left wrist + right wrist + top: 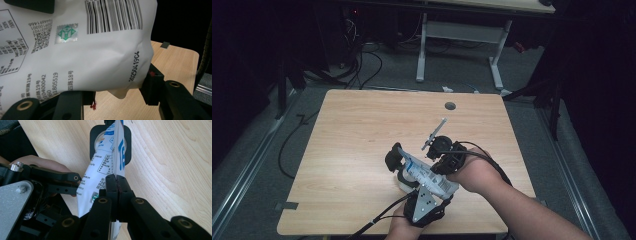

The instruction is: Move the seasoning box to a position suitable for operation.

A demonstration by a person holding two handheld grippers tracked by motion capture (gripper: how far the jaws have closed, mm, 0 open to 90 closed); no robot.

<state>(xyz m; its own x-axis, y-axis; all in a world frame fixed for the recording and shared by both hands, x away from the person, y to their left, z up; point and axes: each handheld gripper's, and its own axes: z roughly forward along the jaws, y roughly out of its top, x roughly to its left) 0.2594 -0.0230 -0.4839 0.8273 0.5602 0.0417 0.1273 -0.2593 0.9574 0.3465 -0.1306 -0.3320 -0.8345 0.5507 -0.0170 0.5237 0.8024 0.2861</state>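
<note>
- One white pouch (428,173) is hanging between your two grippers, just above the near half of the table (362,130); its printed back, with barcode and date stamp, is facing the left gripper's camera (100,50).
- Your left gripper (399,162) is reaching under the pouch from the near edge, its jaws half spread and pressing the pouch's sides, so it is pinching the pouch across its width.
- Your right gripper (117,186) is coming in from the right, its jaws pressed together on the pouch's thin sealed edge, which is standing up between the pads.
- Your right hand (474,172) is resting just above the table, and your left hand (37,163) is showing beside the pouch in the right gripper view.
- Beyond the table, cables (367,65) are lying on the floor near a second desk's white legs (497,60).
</note>
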